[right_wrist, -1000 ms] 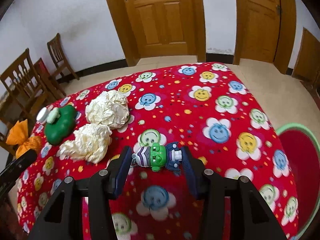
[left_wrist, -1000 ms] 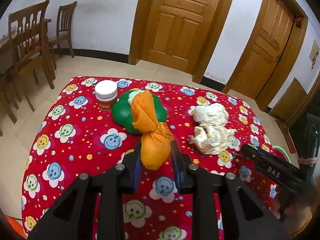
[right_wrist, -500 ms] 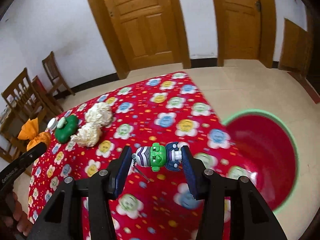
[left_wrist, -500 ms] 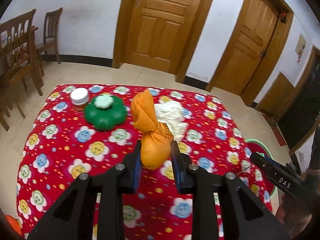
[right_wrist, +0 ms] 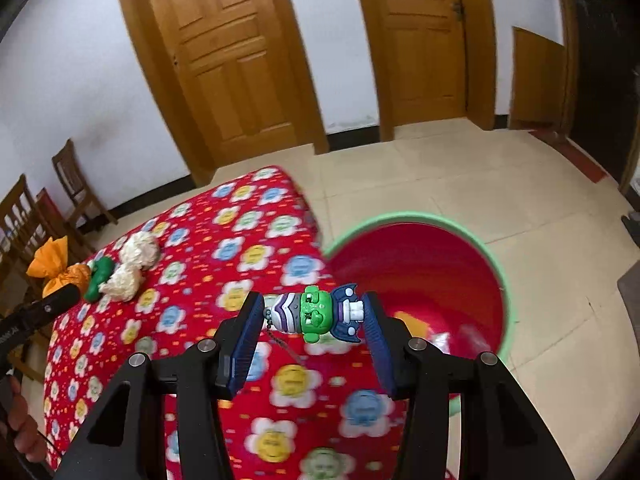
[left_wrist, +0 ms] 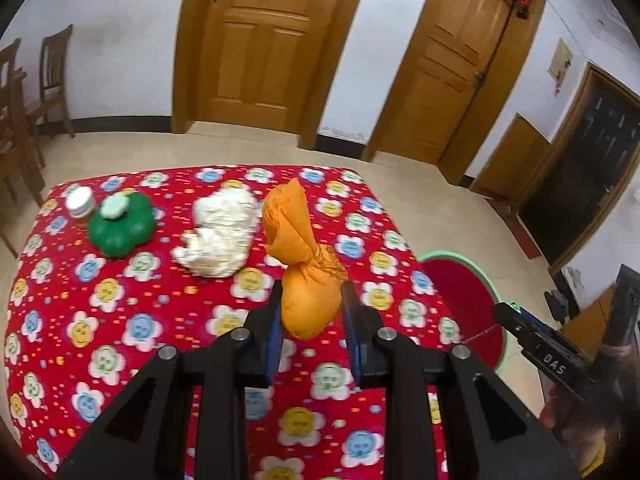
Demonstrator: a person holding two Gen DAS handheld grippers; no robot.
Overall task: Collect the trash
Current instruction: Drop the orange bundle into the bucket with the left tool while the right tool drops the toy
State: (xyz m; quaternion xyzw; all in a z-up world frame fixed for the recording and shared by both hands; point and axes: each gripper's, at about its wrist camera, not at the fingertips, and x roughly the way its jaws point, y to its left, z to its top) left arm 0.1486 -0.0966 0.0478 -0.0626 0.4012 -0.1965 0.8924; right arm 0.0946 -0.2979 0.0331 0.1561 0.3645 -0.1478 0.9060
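My left gripper [left_wrist: 311,308] is shut on a tied orange bag [left_wrist: 304,264] and holds it above the red flowered tablecloth [left_wrist: 120,344]. My right gripper [right_wrist: 314,318] is shut on a small green and purple toy figure [right_wrist: 316,314] with a bead chain, held above the table's right edge beside the red bin with a green rim [right_wrist: 420,272]. The bin stands on the floor and also shows in the left wrist view [left_wrist: 468,304]. Two crumpled white paper wads [left_wrist: 220,232] lie on the table; they also show in the right wrist view [right_wrist: 132,264].
A green flower-shaped container [left_wrist: 122,226] and a white-lidded jar [left_wrist: 80,204] stand at the table's far left. Wooden chairs [left_wrist: 36,92] stand by the left wall. Two wooden doors [left_wrist: 272,40] are behind. Some items lie in the bin's bottom [right_wrist: 440,336].
Both grippers have swung right, towards the table's right edge and the bin, each keeping its object. The right gripper now sits close above the bin's rim.
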